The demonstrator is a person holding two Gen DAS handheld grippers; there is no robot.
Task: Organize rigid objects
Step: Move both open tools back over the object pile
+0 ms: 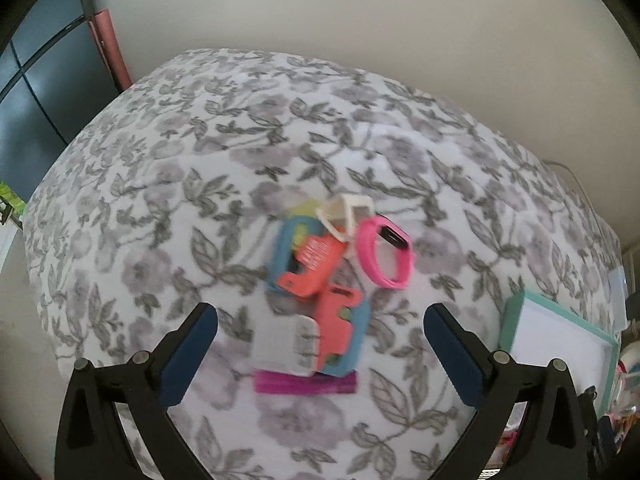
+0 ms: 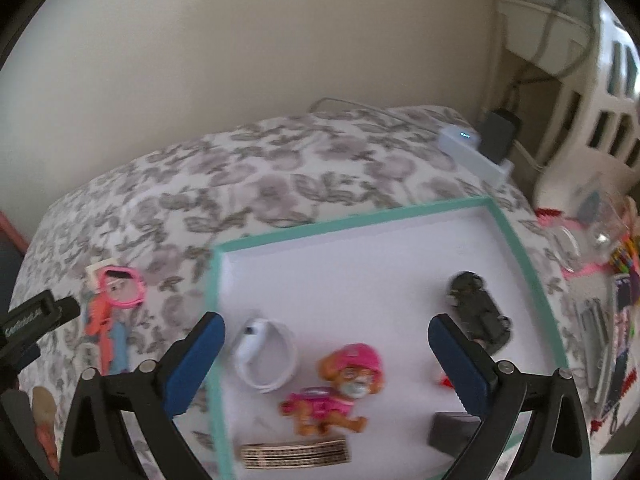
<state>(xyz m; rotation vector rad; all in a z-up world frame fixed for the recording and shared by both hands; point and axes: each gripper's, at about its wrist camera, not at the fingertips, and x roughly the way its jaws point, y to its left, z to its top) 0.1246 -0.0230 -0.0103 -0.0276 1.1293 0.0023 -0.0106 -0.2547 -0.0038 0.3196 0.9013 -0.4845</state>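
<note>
A pile of small rigid things lies on the floral cloth [image 1: 160, 184]: a pink wristband [image 1: 386, 254], coral plastic pieces [image 1: 316, 264], a white block [image 1: 288, 344] and a magenta bar [image 1: 304, 383]. My left gripper [image 1: 320, 314] hangs open over this pile with nothing between its fingers. To the right stands a teal-rimmed white tray [image 2: 516, 240]. In it lie a white wristband [image 2: 266, 354], a pink dog figure [image 2: 340, 384], a black toy car [image 2: 478, 312], a beaded bar [image 2: 294, 454] and a dark block [image 2: 452, 432]. Above the tray my right gripper [image 2: 326, 322] is open and empty.
A white box with a blue light [image 2: 472, 148] and a black plug sit at the cloth's far right corner. A white slatted basket [image 2: 600, 112] and mixed clutter [image 2: 616, 280] crowd the right side. A plain wall stands behind, and a dark cabinet [image 1: 40, 100] at far left.
</note>
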